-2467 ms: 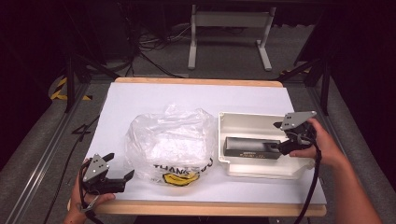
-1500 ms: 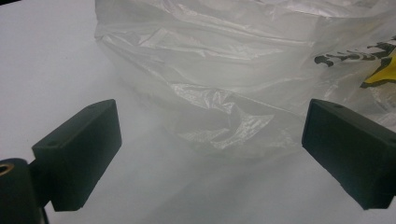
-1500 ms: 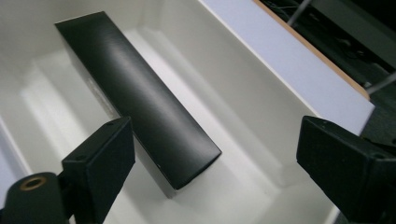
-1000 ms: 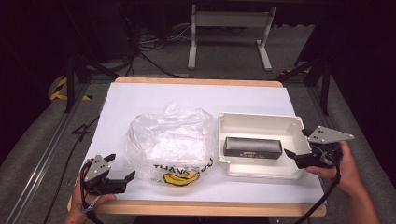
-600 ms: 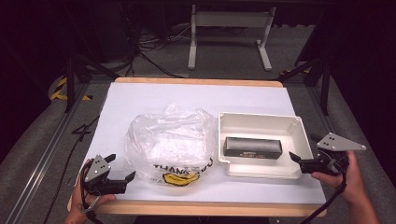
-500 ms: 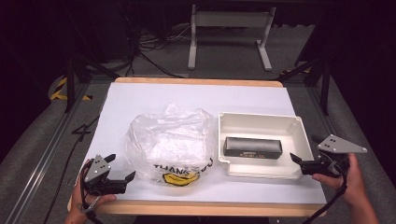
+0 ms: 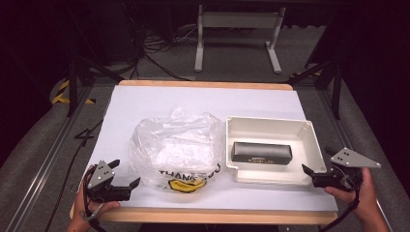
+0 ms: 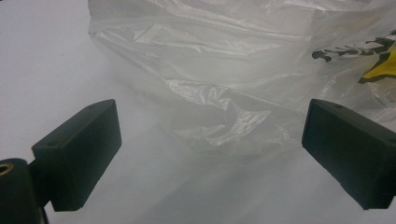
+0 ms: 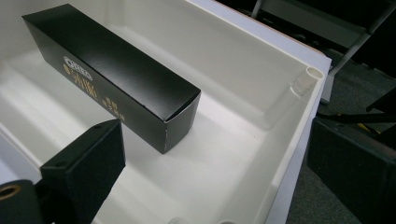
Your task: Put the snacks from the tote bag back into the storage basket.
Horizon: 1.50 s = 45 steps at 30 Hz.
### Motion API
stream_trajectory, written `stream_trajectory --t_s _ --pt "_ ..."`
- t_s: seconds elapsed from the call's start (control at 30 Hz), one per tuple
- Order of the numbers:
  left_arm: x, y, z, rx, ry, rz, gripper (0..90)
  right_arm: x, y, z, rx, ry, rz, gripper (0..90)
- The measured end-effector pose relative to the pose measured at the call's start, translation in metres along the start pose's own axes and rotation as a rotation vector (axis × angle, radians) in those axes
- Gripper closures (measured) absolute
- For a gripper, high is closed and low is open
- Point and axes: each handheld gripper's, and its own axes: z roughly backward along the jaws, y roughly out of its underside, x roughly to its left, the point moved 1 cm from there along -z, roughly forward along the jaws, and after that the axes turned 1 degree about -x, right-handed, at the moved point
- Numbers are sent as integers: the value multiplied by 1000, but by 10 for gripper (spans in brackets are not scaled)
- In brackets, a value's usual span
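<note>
A long black box [image 7: 261, 152] [image 9: 107, 74] with small printed lettering lies flat inside a white tray [image 7: 270, 127] [image 9: 243, 154] on the right half of the table. A crumpled clear plastic bag [image 7: 176, 145] [image 8: 224, 79] with a yellow face and black lettering lies in the middle. My left gripper [image 7: 124, 180] [image 8: 210, 154] stands open at the table's front left, jaws aimed at the bag's near edge, nothing between them. My right gripper [image 7: 311, 176] [image 9: 219, 177] is open at the tray's front right corner, off the black box.
The table is covered in white paper [image 7: 145, 104] with a wooden front edge [image 7: 208, 215]. A grey metal stand [image 7: 237, 29] and cables [image 7: 145, 53] sit on the floor behind. Dark frame rails [image 7: 38, 174] run along both sides of the table.
My right gripper has drawn back from the black box's right end, toward the near right, out past the tray's corner. The box stays in the tray. The left gripper has not moved.
</note>
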Motion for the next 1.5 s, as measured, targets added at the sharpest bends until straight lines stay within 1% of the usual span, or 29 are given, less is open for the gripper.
stream_trajectory --t_s 0.13,0.43,0.5,0.57,0.63,0.8,0.87,0.9,0.93,1.07,1.1,1.17,1.2,1.27,1.33,1.37,1.4,1.47,1.5 --pt "0 0 0 0 -2 -1 56 1 7 0 0 -1 -13 53" --pt "0 0 0 -1 3 4 56 1 19 0 -6 18 -39 53" --pt "0 0 0 -1 2 4 56 1 21 0 -14 15 -50 53" --pt "0 0 0 -1 3 4 56 2 24 0 -22 23 -56 53" --pt "0 0 0 -2 3 4 56 2 28 -1 -28 18 -63 53" --pt "1 1 -1 0 2 4 56 4 39 -3 -27 38 -76 53" --pt "1 1 -1 1 0 3 56 4 41 -4 -31 37 -80 53" --pt "1 0 -1 -1 0 4 56 4 43 -4 -35 35 -85 53" --pt "1 0 -1 -2 0 6 56 4 47 -5 -44 27 -107 52" --pt "1 0 -1 -9 -4 11 55 3 53 -8 -71 47 -147 55" --pt "1 0 0 -12 -6 12 54 4 55 -9 -83 34 -161 55" --pt "2 1 -1 -15 -9 16 54 5 59 -11 -100 44 -156 55" --pt "3 1 -1 -13 -7 18 54 6 61 -12 -98 48 -160 55" --pt "5 0 -2 -18 -12 18 54 7 64 -13 -109 46 -164 55" --pt "5 0 -2 -23 -14 19 55 8 64 -11 -121 67 -162 56" --pt "6 -1 -2 -26 -21 21 54 9 64 -9 -137 65 -169 59" --pt "6 -2 -2 -30 -24 21 54 9 65 -9 -140 59 -180 60" --pt "6 -3 -2 -32 -29 21 54 9 66 -8 -138 59 -177 60" --pt "6 -3 -2 -35 -35 22 55 9 67 -8 -144 68 -176 59"
